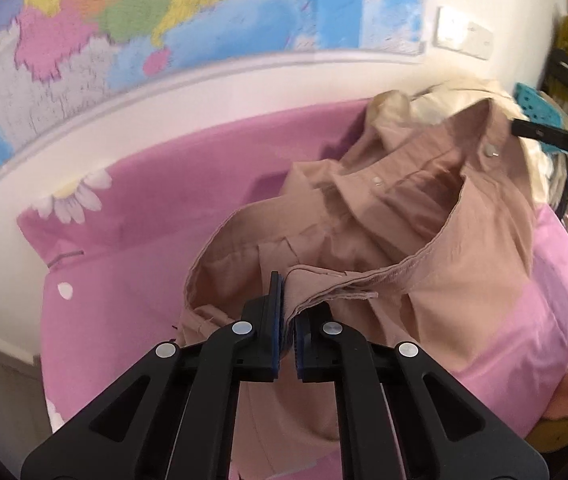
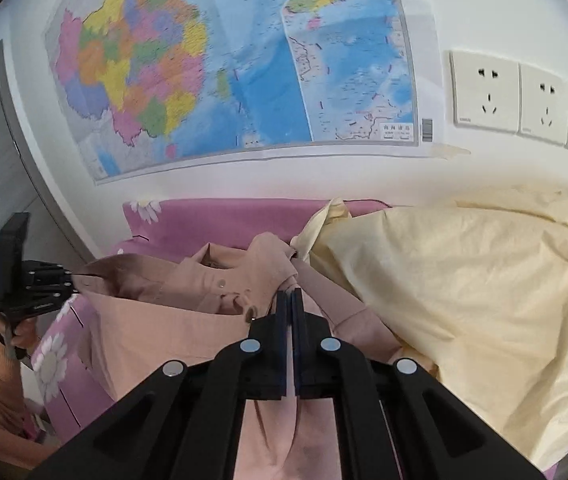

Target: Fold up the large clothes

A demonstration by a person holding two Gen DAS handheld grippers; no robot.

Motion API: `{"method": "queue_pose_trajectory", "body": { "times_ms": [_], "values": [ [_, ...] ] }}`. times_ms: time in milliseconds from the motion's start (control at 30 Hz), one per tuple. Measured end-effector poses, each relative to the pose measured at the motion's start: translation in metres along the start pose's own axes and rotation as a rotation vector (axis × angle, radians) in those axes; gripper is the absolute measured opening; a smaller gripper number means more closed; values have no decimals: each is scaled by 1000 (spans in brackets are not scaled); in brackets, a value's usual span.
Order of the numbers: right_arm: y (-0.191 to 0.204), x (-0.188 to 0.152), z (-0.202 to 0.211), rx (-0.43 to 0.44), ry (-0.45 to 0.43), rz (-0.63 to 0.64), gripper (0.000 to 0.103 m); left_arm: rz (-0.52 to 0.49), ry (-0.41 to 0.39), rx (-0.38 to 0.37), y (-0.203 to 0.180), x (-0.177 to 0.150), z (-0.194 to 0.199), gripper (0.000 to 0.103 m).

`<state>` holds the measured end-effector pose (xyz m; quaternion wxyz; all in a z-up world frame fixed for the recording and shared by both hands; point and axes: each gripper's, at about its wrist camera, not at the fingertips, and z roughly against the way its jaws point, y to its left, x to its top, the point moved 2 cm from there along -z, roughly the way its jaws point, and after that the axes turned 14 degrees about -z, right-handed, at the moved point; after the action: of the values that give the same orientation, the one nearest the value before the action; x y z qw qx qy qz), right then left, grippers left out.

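The tan shirt (image 1: 424,216) hangs lifted over the pink bed (image 1: 144,240) — the left gripper (image 1: 288,320) pinches its hem, fingers nearly closed on the cloth. The right gripper (image 2: 290,304) is clamped on another edge — beside a cream sheet (image 2: 464,288).

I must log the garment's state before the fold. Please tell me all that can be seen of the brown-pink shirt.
The shirt is dusty pink, of thin woven cloth, with a buttoned front placket. It hangs crumpled and stretched between the tools above the pink floral sheet. The left tool pinches a stitched hem; the right tool pinches bunched fabric. A cream cloth lies beside it.
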<state>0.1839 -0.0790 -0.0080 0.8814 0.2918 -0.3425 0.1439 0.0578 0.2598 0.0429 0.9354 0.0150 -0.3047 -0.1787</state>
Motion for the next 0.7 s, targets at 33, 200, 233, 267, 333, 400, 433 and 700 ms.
{"method": "queue_pose_trajectory", "body": {
  "times_ms": [33, 200, 233, 267, 333, 400, 433, 700],
  "values": [
    [-2, 1, -2, -10, -9, -15, 2, 5, 23, 2, 2, 3, -9, 6],
    [-24, -1, -27, -42, 59, -88, 5, 35, 94, 0, 5, 7, -36, 10],
    [-25, -4, -30, -59, 63, -90, 13, 45, 113, -2, 6, 7, -43, 10],
    [-25, -7, -31, -55, 71, -95, 24, 51, 125, 0, 6, 6, -47, 11],
    [-22, -12, -25, -38, 46, -83, 73, 54, 135, -3, 9, 4, -52, 12],
    [-12, -17, -21, -66, 16, -14, 74, 66, 136, -7, 12, 3, -53, 14],
    [-6, -19, -23, -98, 18, 26, 74, 69, 135, -6, 13, 3, -52, 15],
    [6, -24, -50, -170, 96, 119, 3, 91, 133, -6, 22, 4, -50, 27]
  ]
}}
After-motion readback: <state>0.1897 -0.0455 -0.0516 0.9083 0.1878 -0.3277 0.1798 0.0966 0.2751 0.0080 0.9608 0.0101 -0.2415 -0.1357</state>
